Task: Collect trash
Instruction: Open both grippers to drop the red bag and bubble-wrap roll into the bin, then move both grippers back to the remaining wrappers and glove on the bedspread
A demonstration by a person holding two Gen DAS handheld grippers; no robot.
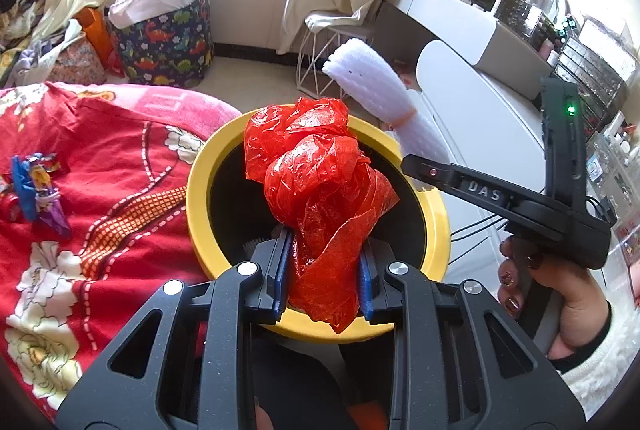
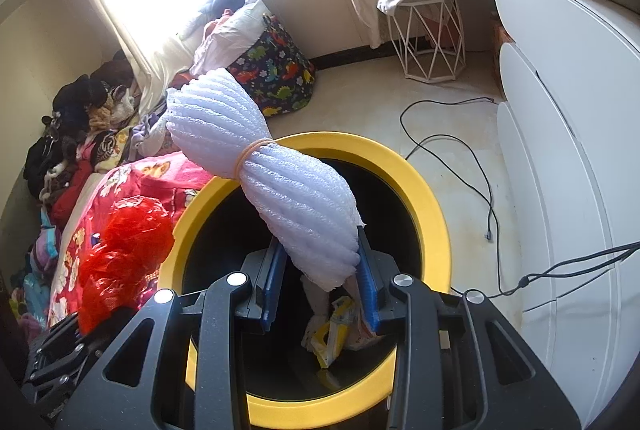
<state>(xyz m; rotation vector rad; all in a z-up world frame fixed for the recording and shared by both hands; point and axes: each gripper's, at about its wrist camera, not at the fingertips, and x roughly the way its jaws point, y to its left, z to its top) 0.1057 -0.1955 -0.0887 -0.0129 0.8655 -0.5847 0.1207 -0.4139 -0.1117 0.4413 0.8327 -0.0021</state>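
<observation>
My left gripper [image 1: 326, 242] is shut on a crumpled red plastic bag [image 1: 316, 165], which it holds above the mouth of a black bin with a yellow rim [image 1: 200, 189]. My right gripper [image 2: 320, 246] is shut on a white foam-net bundle [image 2: 280, 181] tied with a rubber band, also over the bin's rim [image 2: 432, 213]. Inside the bin lie a yellow wrapper and some paper [image 2: 336, 326]. The left wrist view shows the right gripper [image 1: 412, 163] from the side in a person's hand, with the foam bundle [image 1: 368, 81] sticking up. The red bag [image 2: 128, 242] appears left of the bin.
A bed with a red floral blanket [image 1: 100, 230] lies left of the bin, with blue and purple wrappers [image 1: 36, 189] on it. A dinosaur-print basket [image 1: 168, 45] and a white wire stool [image 2: 432, 37] stand behind. A black cable [image 2: 472, 157] crosses the floor beside white cabinets [image 2: 560, 149].
</observation>
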